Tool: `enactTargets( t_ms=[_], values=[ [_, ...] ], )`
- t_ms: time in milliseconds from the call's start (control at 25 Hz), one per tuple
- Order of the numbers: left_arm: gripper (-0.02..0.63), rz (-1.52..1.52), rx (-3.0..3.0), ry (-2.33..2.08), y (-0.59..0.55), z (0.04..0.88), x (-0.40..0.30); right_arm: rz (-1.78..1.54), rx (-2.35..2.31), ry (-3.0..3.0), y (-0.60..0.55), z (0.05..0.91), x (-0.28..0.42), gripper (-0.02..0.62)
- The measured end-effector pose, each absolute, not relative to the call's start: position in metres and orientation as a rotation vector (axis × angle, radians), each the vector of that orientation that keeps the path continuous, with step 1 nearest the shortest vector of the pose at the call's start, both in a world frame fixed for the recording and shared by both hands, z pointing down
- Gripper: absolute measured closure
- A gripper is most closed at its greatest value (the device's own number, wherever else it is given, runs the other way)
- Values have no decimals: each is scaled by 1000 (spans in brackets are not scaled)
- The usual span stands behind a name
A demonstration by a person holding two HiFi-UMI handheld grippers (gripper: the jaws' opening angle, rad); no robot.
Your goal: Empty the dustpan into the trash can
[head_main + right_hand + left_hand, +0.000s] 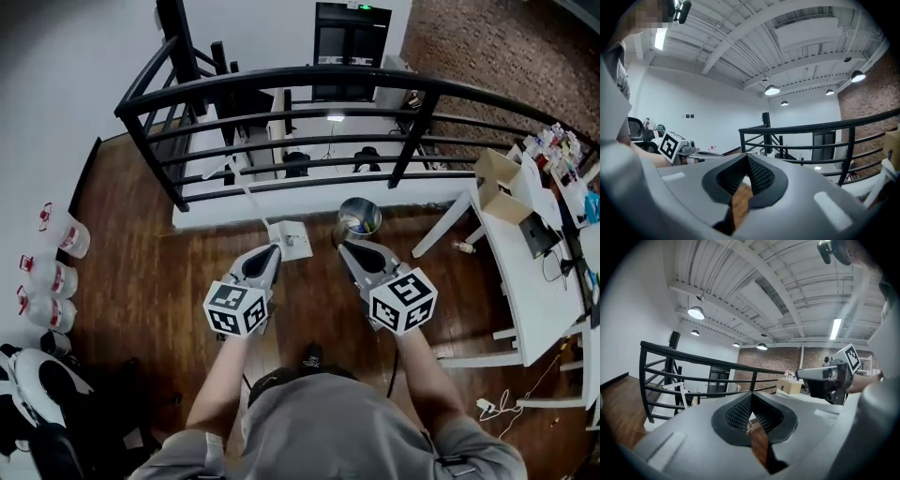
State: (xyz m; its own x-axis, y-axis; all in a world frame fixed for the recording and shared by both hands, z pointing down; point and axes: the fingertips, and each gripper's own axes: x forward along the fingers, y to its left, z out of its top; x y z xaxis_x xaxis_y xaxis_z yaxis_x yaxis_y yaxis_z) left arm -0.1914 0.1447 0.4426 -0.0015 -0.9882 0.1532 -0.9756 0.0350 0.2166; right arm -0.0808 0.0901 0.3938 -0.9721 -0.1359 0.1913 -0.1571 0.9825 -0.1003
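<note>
Dustpan [290,239] and shiny trash can [359,217] sit side by side on the wood floor [141,272] just ahead of the left gripper [271,250] and right gripper [346,249] in the head view, the left gripper view shows its fingers [738,414] pressed together, and the right gripper view shows its fingers [761,176] pressed together too.

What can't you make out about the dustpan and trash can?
- White long-handled dustpan: head view, too small to show contents; left claw covers its edge.
- Shiny round metal trash can: head view, inside too small, glary.
- Gripper views: left and right claw bodies hide nearly all the floor.
</note>
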Motion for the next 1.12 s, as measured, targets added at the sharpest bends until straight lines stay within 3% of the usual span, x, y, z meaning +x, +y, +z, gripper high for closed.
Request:
enactTargets(
  t_ms=[720, 1120],
  values=[
    [595, 27, 1583, -2294, -36, 553, -463, 172, 147, -2884, -99, 417, -294, 597],
    [532, 85, 1371, -2275, -72, 621, -541, 232, 112, -2837, -164, 440, -386, 597]
  ],
)
